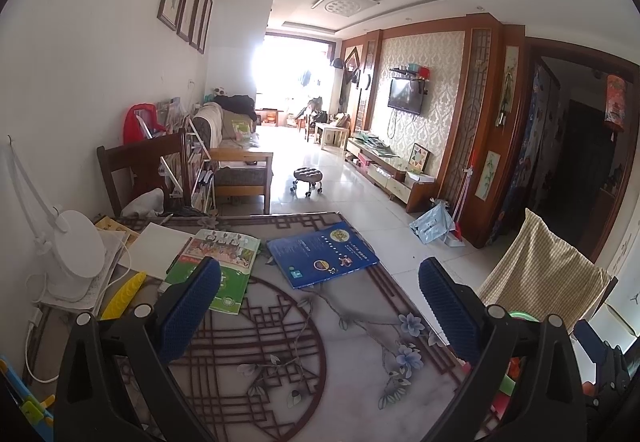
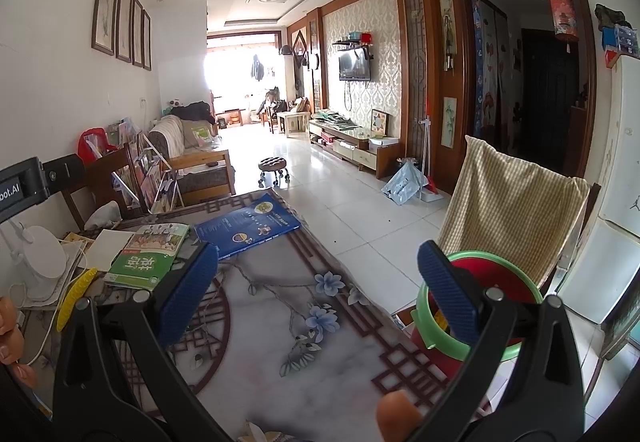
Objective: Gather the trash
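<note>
Hovering wide open and empty over the worktop, both the left tool and right tool hold nothing, so collection looks barely begun, with a crumpled scrap near the bin at the worktop's edge.

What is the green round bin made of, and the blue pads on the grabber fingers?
The green-rimmed bin looks like smooth moulded plastic: its rim is glossy and even, with a red liner inside. The blue pads on the right gripper look like rubber or soft plastic, since they are matte with a fine bumpy grid; which one, I cannot tell.
</note>
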Demonstrator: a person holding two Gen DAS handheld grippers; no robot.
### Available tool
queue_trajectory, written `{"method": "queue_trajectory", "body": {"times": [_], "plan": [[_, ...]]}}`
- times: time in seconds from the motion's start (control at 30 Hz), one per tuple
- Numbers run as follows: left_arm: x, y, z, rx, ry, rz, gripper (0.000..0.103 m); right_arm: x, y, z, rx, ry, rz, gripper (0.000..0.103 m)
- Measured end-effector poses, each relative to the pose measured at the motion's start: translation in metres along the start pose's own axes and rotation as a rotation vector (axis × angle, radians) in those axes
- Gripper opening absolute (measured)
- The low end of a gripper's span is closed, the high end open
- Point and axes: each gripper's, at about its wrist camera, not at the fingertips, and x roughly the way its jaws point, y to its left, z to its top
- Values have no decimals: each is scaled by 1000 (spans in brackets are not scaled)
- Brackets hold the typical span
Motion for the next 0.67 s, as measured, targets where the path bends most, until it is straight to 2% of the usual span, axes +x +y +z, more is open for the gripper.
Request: {"method": "queue_trajectory", "body": {"times": [0.4, 0.5, 0.57, 0.63, 0.67], "plan": [[15, 7, -5, -21, 47, -3, 95, 19, 5, -12, -22, 53, 15, 98], [25, 15, -10, -34, 76, 11, 95, 33, 11, -20, -43, 90, 27, 98], [41, 31, -23, -58, 122, 41, 95, 51, 18, -31, -73, 141, 37, 98], [62, 51, -48, -67, 196, 83, 95, 74, 26, -47, -102, 203, 52, 98], [75, 68, -69, -63, 248, 131, 95, 88, 31, -60, -117, 247, 63, 98]]}}
